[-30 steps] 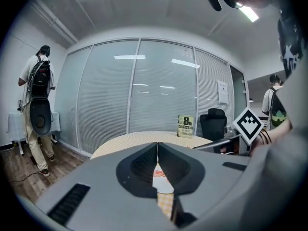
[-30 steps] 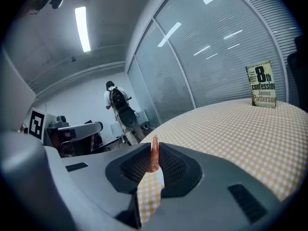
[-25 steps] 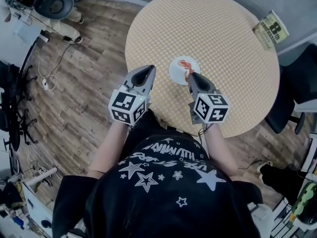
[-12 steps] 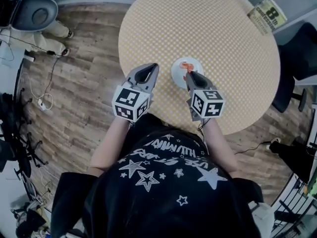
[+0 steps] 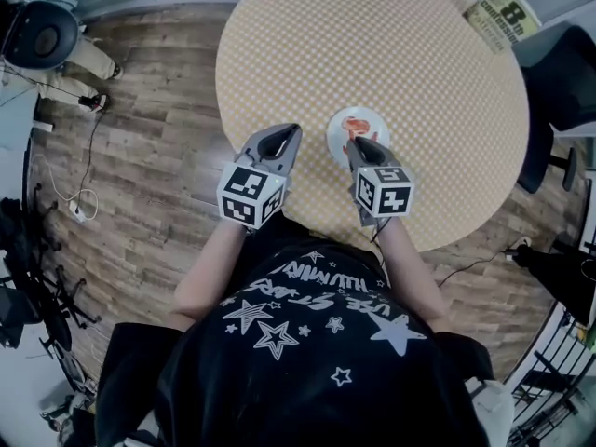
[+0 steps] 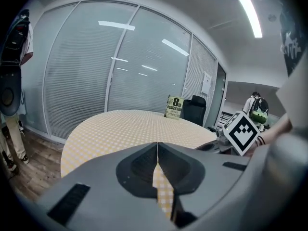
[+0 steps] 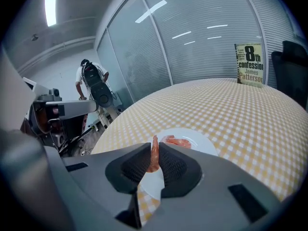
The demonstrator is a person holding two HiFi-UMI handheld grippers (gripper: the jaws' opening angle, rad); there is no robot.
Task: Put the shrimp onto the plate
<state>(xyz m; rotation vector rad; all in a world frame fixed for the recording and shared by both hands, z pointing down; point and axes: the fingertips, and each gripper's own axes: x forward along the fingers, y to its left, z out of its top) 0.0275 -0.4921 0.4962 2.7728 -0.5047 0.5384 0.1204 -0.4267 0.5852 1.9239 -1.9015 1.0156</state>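
One readable cover
The book [image 7: 249, 65] at the table's [image 7: 231, 110] far edge reads "8th confession, James Patterson"; the shirt [image 5: 321, 343] lettering is unreadable.

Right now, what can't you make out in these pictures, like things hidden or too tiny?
- The held shrimp: its lower end is buried between the jaws of the right claw, right gripper view.
- The plate: its near edge is covered by the right claw, head view; whether the held shrimp touches it is unclear.
- The book: small print too tiny, left gripper view.
- The standing person: far off, too small for detail, right gripper view.
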